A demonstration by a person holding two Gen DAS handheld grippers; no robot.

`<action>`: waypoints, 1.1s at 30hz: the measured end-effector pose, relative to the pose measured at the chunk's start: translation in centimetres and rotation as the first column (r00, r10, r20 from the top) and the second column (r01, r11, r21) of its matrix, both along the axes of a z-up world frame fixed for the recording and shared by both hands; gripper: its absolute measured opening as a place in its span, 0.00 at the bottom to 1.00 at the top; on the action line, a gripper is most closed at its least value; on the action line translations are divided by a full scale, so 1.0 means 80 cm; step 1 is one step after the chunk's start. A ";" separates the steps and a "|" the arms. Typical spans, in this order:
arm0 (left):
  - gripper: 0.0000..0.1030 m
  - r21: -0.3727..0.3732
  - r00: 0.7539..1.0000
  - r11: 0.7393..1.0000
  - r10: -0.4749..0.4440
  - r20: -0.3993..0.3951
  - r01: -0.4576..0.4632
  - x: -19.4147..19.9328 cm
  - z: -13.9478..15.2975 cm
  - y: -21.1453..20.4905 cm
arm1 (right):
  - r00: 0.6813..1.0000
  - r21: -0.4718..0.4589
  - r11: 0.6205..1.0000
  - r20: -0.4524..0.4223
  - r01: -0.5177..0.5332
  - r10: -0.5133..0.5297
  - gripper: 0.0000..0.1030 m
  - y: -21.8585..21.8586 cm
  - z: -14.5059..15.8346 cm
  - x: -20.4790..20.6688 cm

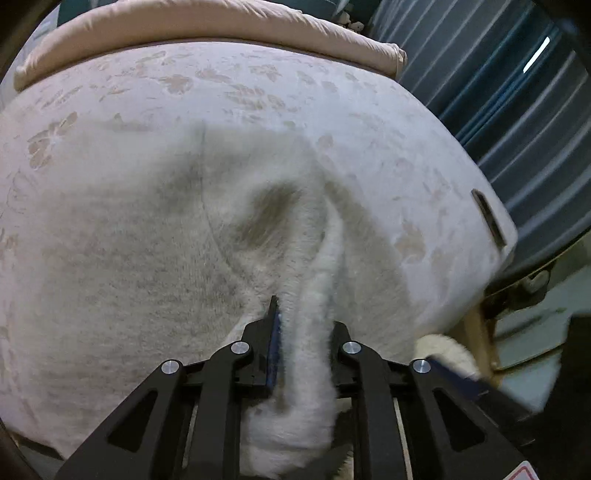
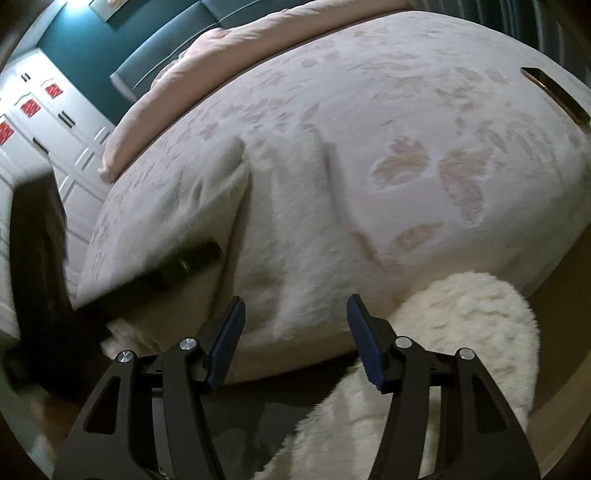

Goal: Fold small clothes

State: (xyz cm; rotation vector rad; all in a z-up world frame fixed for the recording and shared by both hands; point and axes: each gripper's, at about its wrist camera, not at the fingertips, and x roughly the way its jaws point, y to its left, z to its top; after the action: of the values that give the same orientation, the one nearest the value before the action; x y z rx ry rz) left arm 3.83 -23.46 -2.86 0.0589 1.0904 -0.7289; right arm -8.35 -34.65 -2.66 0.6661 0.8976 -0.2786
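Garment (image 1: 155, 229) spread on bed (image 1: 406, 122), folded duvet (image 1: 207, 26) behind it, phone (image 1: 489, 218) at bed's right edge.

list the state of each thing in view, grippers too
left gripper: shut on garment
right gripper: open, nothing between the pads
garment: spread on bed, one fold pinched and lifted
phone: lying flat near bed edge
bed: covered with patterned sheet

Beyond the white garment (image 1: 155, 229) the bed (image 1: 258, 92) lies open up to the rolled duvet (image 1: 207, 29) — only a dark phone (image 1: 489, 218) sits right of the garment, at the bed's edge.
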 end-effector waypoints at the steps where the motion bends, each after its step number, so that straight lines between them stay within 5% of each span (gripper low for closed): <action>1: 0.19 0.012 0.999 1.000 -0.005 0.039 0.004 -0.006 0.007 0.000 | 1.000 0.001 1.000 0.006 0.004 -0.004 0.54 -0.003 0.002 -0.001; 3: 0.24 0.023 0.998 1.000 -0.013 0.064 0.012 -0.009 0.021 0.001 | 1.000 -0.001 1.000 0.022 -0.001 0.001 0.56 -0.005 0.010 0.001; 5: 0.50 -0.010 0.996 1.000 -0.020 0.091 0.021 -0.013 0.043 0.020 | 0.999 0.012 1.000 0.051 -0.013 0.012 0.61 -0.009 0.018 0.003; 9: 0.80 -0.035 0.983 0.998 0.055 0.174 -0.050 -0.033 0.069 0.068 | 0.993 0.098 0.995 0.120 -0.028 0.016 0.70 -0.017 0.029 0.019; 16: 0.82 0.081 0.977 0.982 0.160 0.143 -0.173 -0.042 0.036 0.152 | 0.990 0.247 0.965 0.126 -0.088 0.058 0.75 -0.010 0.020 0.083; 21: 0.82 0.168 0.977 0.966 0.177 0.116 -0.195 -0.039 0.007 0.169 | 0.990 0.210 0.968 0.024 -0.138 0.136 0.77 0.019 -0.001 0.126; 22: 0.82 0.170 0.977 0.966 0.179 0.114 -0.196 -0.042 0.005 0.175 | 0.989 0.192 0.970 0.001 -0.149 0.151 0.75 0.026 -0.006 0.134; 24: 0.82 0.175 0.977 0.964 0.183 0.108 -0.200 -0.042 0.004 0.177 | 0.985 0.134 0.976 -0.022 -0.169 0.174 0.22 0.035 -0.001 0.138; 25: 0.82 0.169 0.977 0.965 0.182 0.112 -0.200 -0.042 0.007 0.178 | 0.980 0.122 0.973 -0.003 -0.197 0.199 0.15 0.036 0.009 0.140; 27: 0.82 0.155 0.975 0.968 0.179 0.130 -0.198 -0.047 0.015 0.182 | 0.963 0.137 0.965 0.182 -0.225 0.198 0.13 0.021 0.061 0.123; 30: 0.82 0.149 0.973 0.968 0.181 0.146 -0.203 -0.046 0.020 0.181 | 0.944 0.090 0.978 0.293 -0.187 0.153 0.11 -0.006 0.104 0.095; 33: 0.82 0.163 0.973 0.962 0.201 0.117 -0.218 -0.036 0.009 0.175 | 0.982 -0.017 0.994 0.153 -0.111 0.113 0.12 -0.033 0.069 0.091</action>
State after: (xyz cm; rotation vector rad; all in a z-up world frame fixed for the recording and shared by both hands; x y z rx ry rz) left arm 0.95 -9.43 -2.13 0.1258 1.0448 -0.4345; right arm -1.05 -37.28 2.90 0.6179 0.7823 -0.1282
